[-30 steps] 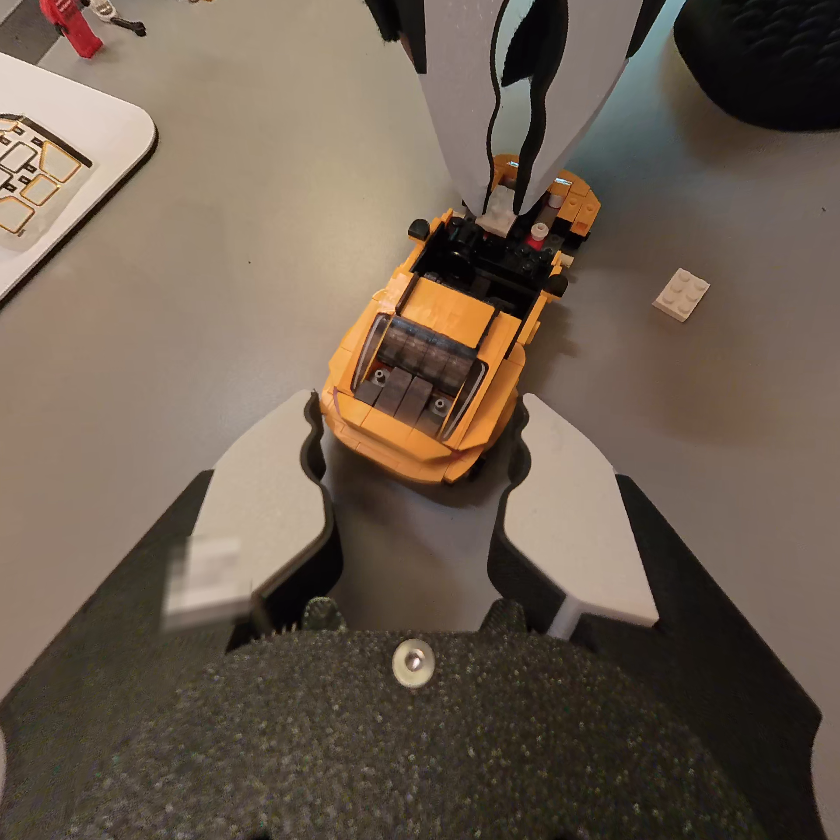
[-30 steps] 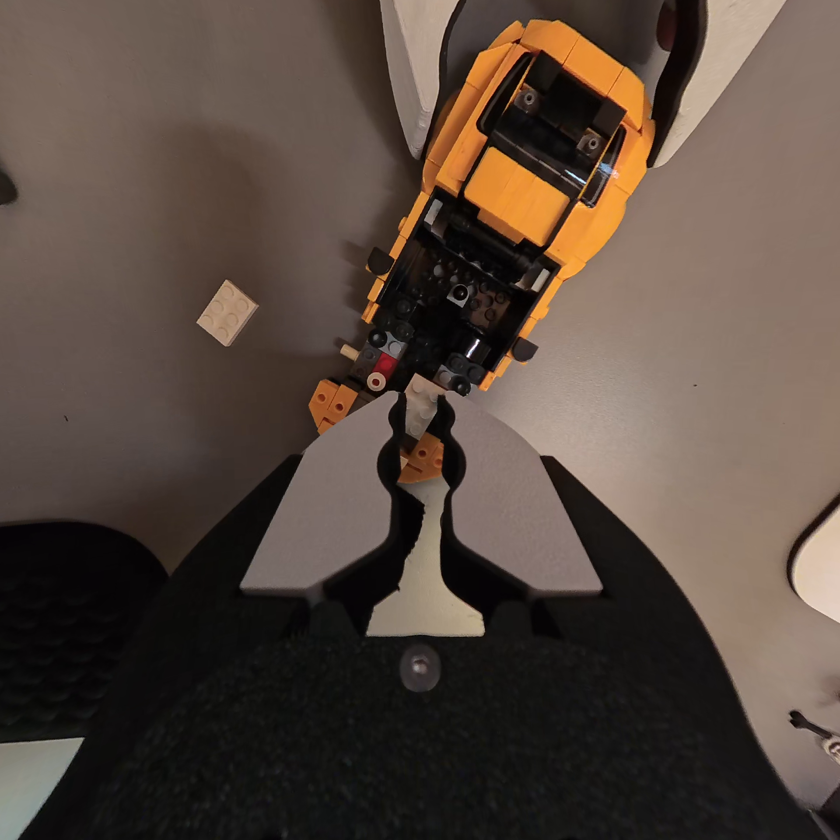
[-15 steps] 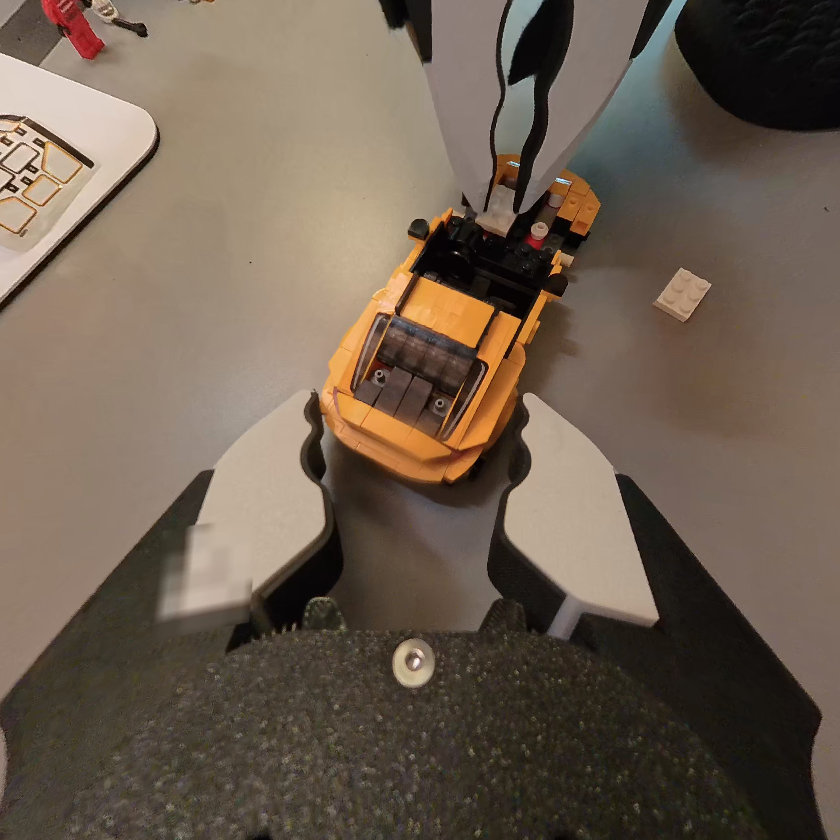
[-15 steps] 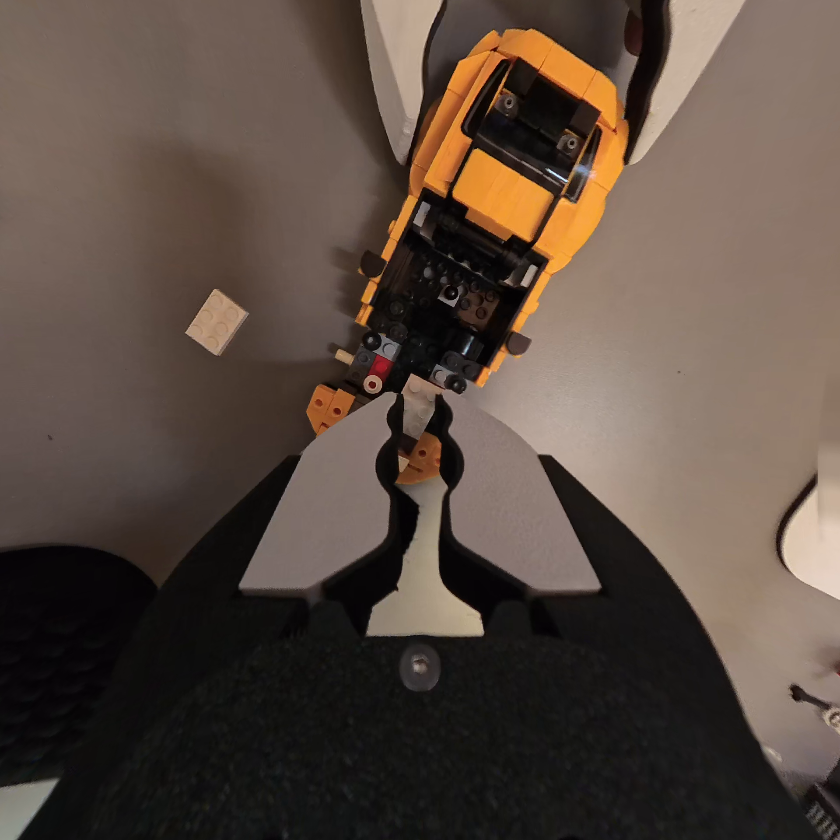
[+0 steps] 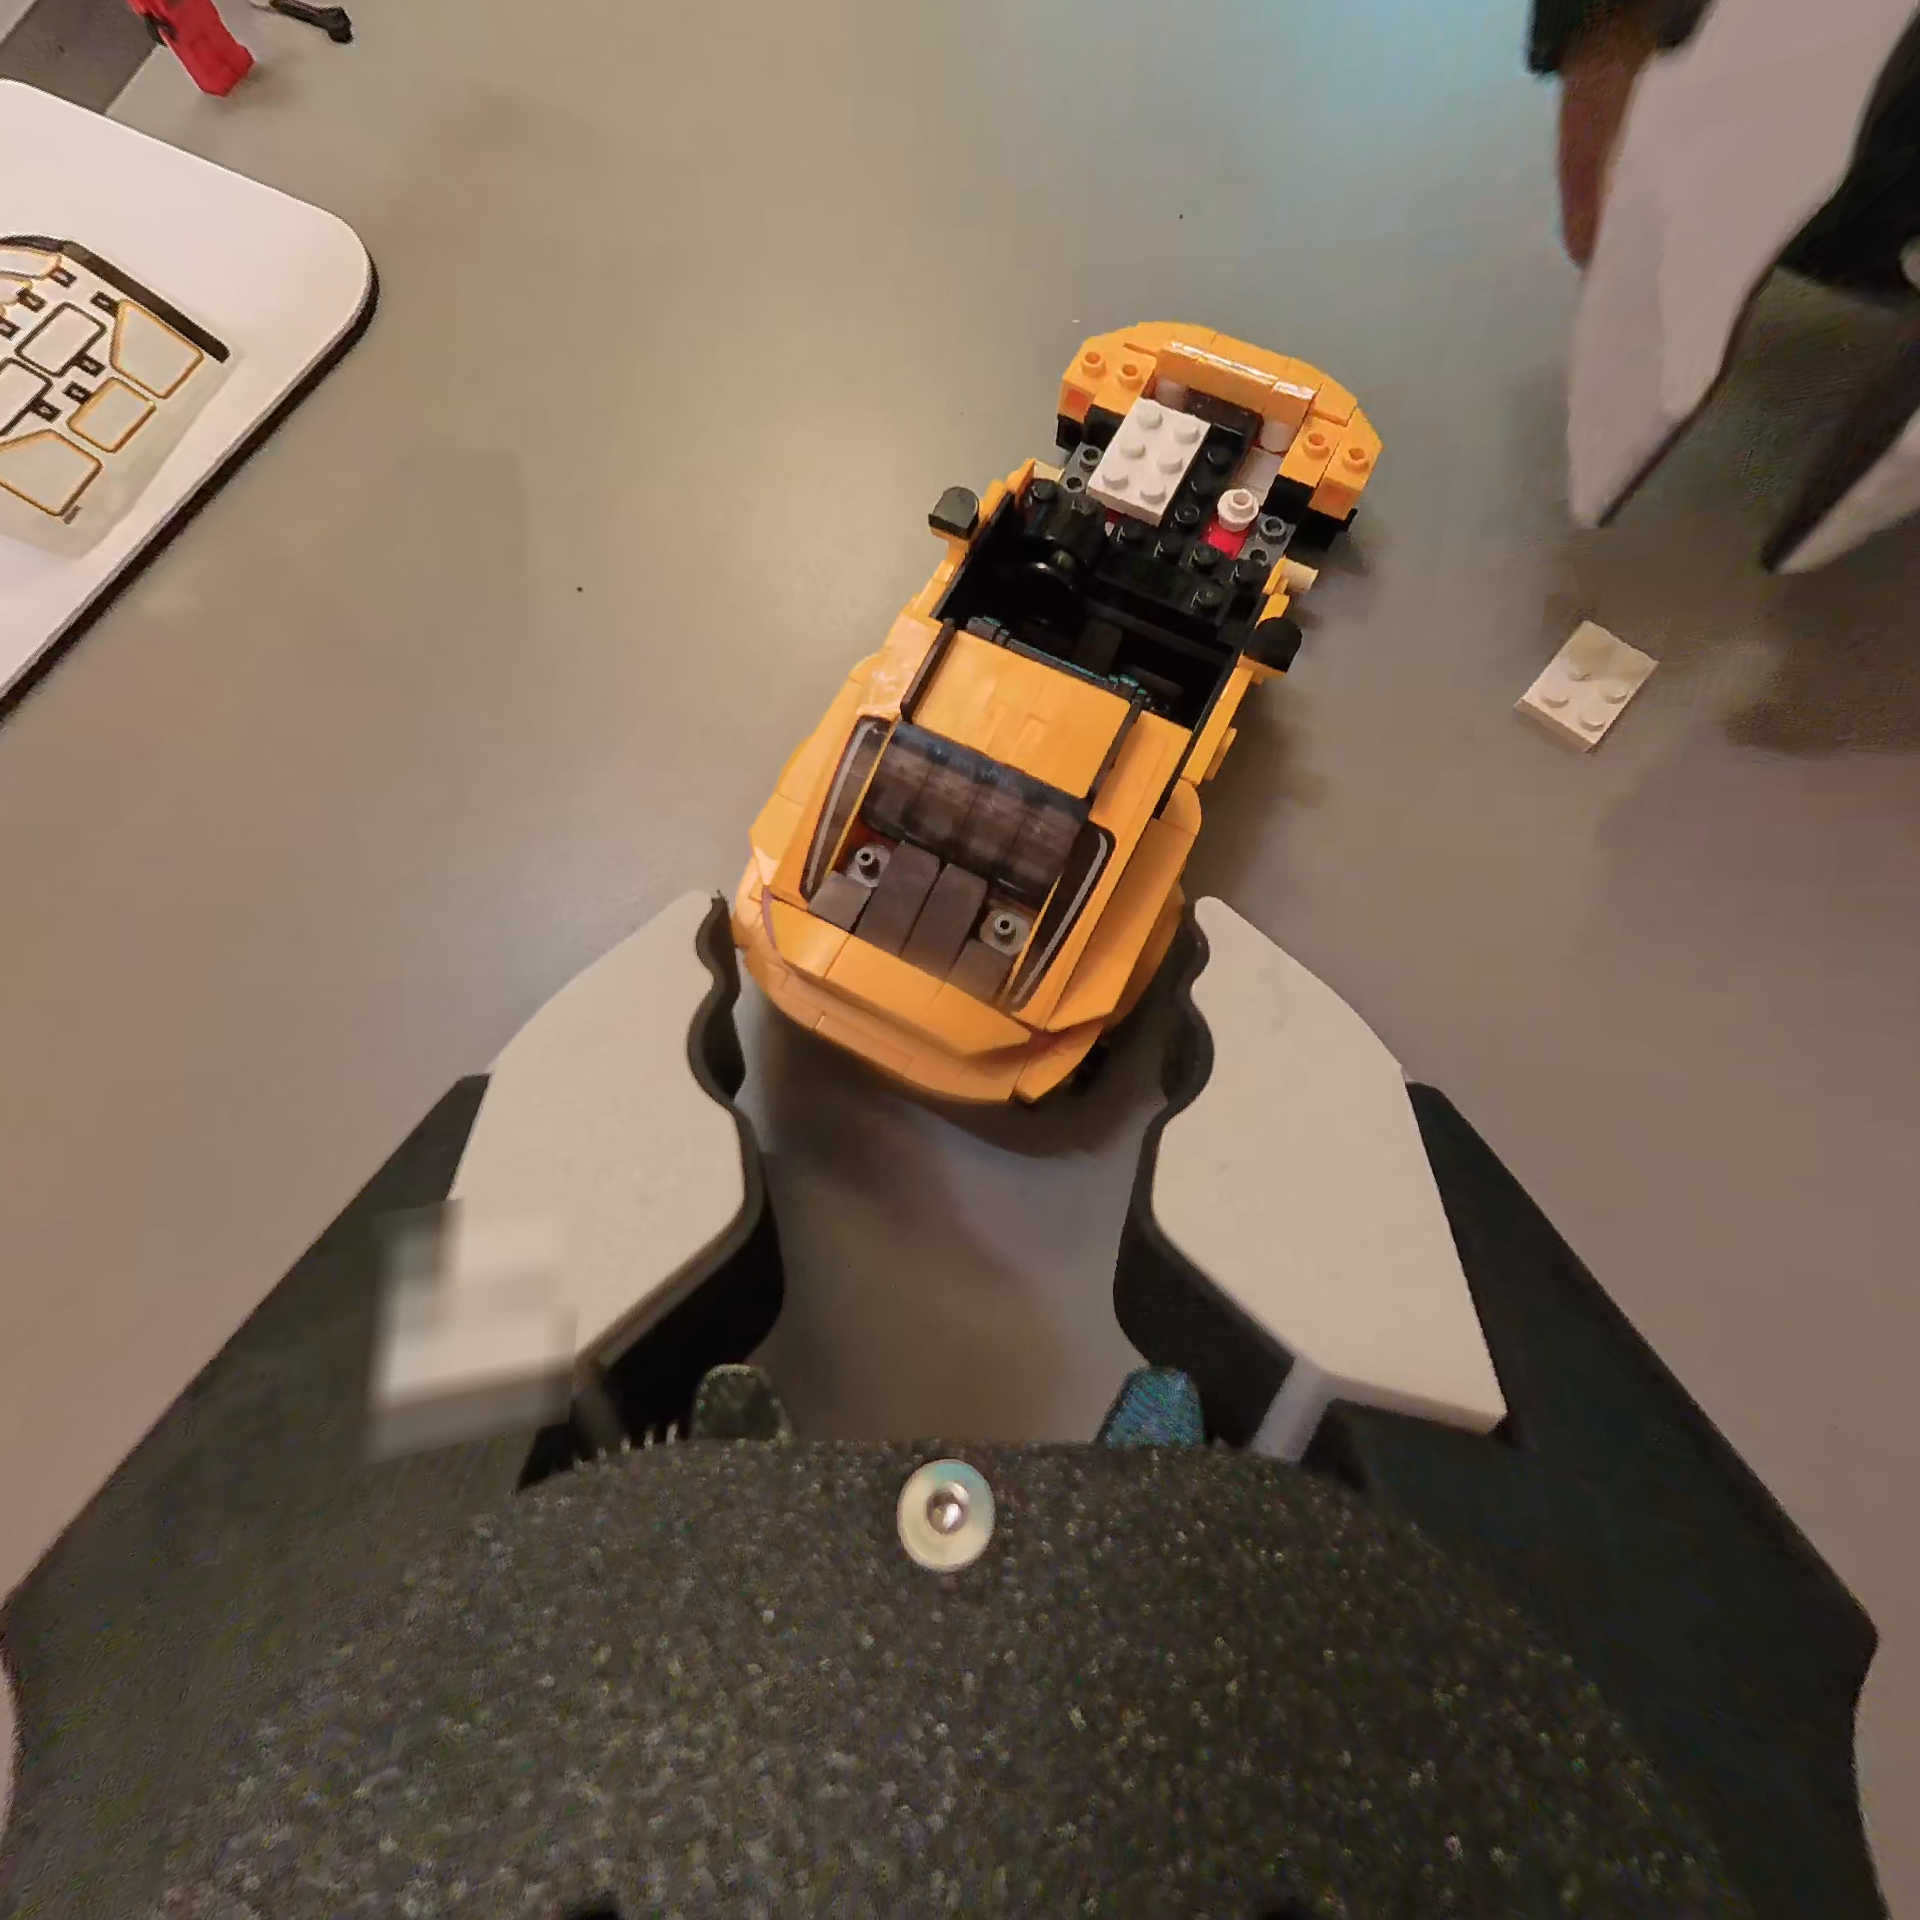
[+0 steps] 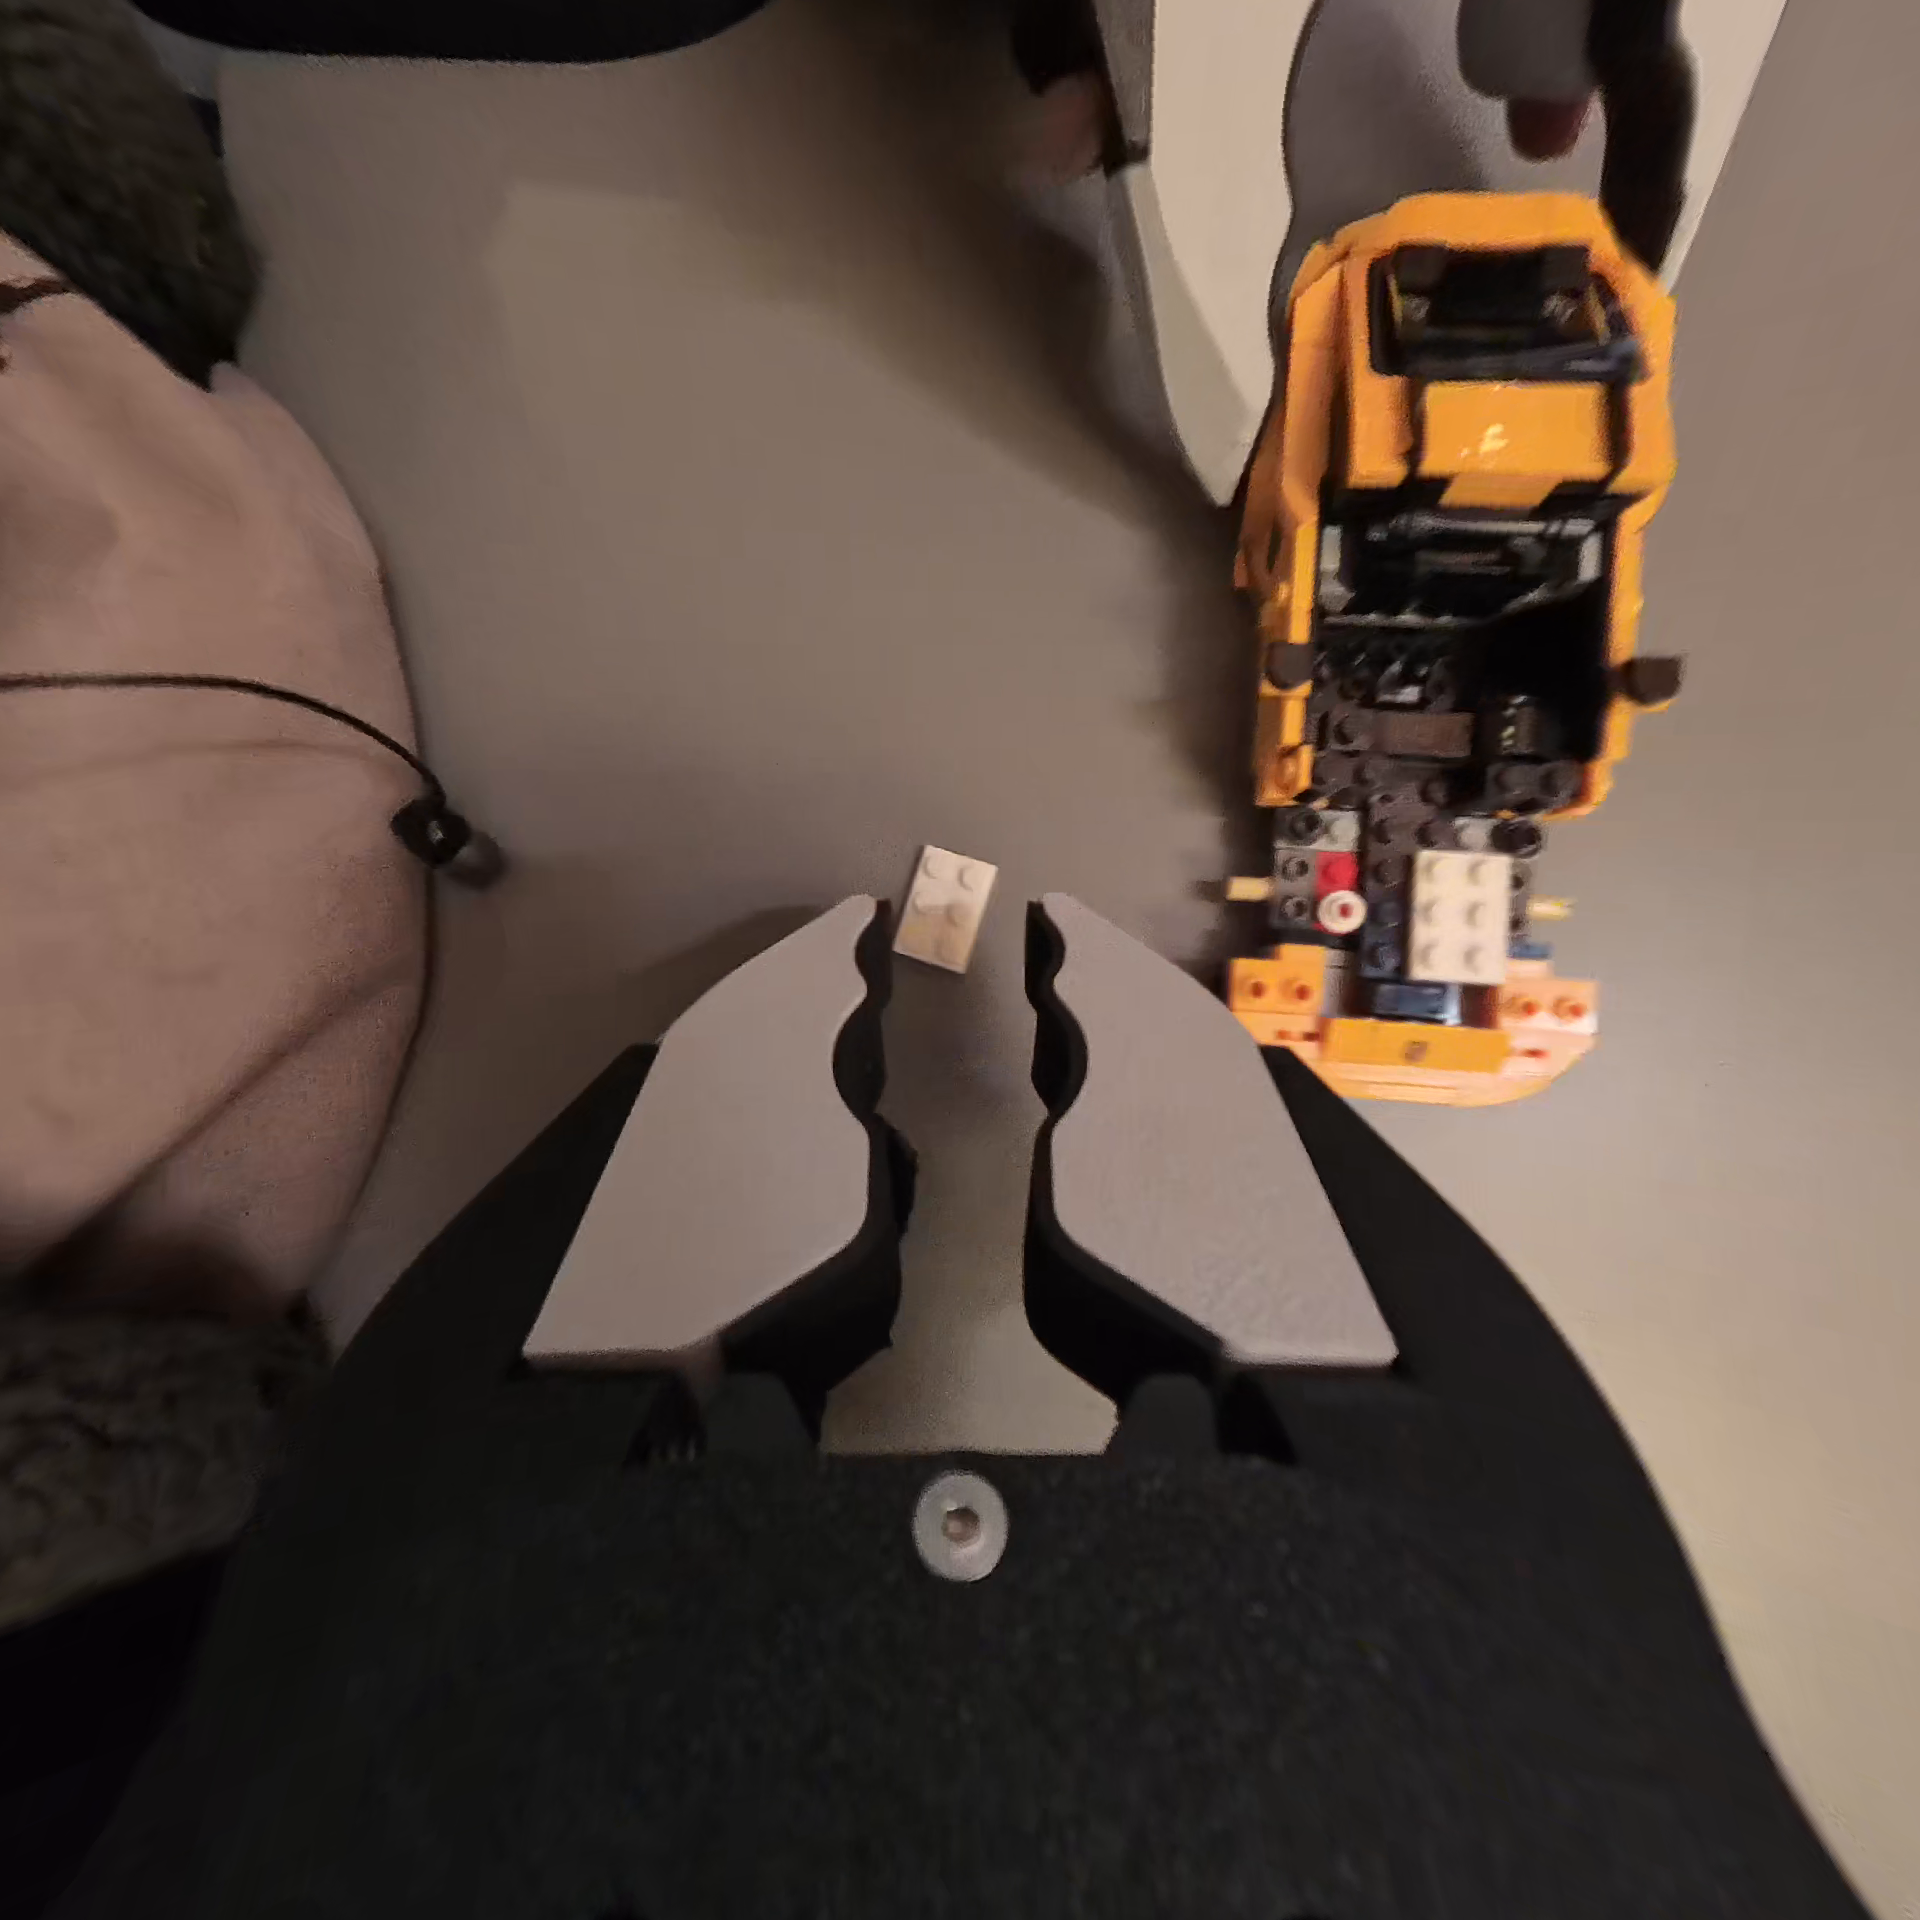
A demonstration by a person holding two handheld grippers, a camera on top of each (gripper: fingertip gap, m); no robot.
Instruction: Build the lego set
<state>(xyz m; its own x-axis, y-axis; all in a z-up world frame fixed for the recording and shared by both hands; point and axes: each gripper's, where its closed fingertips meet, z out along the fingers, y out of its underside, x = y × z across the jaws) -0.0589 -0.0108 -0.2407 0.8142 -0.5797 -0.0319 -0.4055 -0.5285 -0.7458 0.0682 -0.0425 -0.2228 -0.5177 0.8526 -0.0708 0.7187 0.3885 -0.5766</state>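
On the grey tabletop [image 6: 727,520], a loose plate [image 6: 943,908] lies just ahead between my empty, part-open right gripper's [image 6: 954,914] tips, while my wide-open left gripper [image 5: 956,914] brackets the car's [image 5: 997,831] nose.

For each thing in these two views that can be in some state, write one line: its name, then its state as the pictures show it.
Orange lego car: part-built, cabin open, standing on the table.
White plate on car: seated on the car's far end.
Loose white plate: flat on the table, ungripped.
Left gripper: jaws open, flanking the car's near end.
Right gripper: jaws open, empty, either side of the loose plate.
Sticker sheet: lying on the white board.
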